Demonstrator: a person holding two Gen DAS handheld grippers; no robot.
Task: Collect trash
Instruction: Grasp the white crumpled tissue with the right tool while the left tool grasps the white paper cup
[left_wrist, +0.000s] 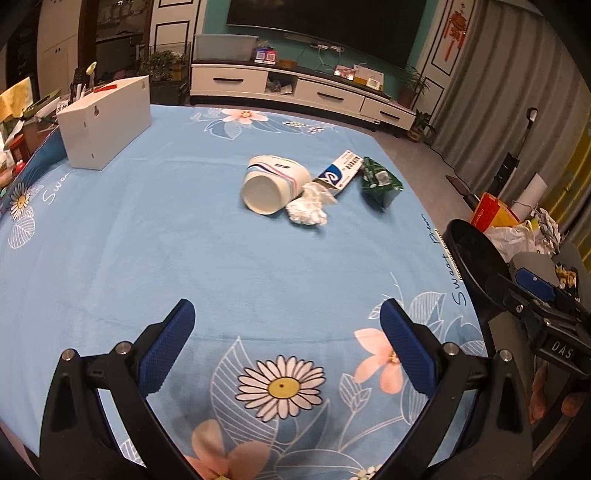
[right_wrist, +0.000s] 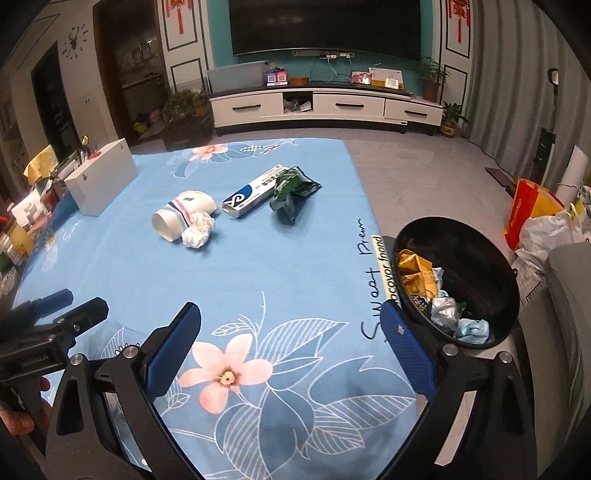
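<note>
On the blue floral tablecloth (left_wrist: 147, 240) (right_wrist: 258, 266) lie a tipped white paper cup (left_wrist: 273, 184) (right_wrist: 181, 216), a crumpled white tissue (left_wrist: 308, 206) (right_wrist: 197, 230) touching it, a blue-and-white carton (left_wrist: 338, 171) (right_wrist: 251, 192) and a crumpled green wrapper (left_wrist: 380, 181) (right_wrist: 291, 192). A black trash bin (right_wrist: 491, 266) (left_wrist: 476, 254) stands off the table's right edge and holds several wrappers. My left gripper (left_wrist: 286, 315) is open and empty above the near cloth. My right gripper (right_wrist: 291, 321) is open and empty, its right finger beside the bin.
A white box (left_wrist: 105, 122) (right_wrist: 101, 181) stands at the table's far left, with clutter beyond it. Bags (right_wrist: 543, 221) lie on the floor right of the bin. A TV cabinet (right_wrist: 325, 107) is behind the table.
</note>
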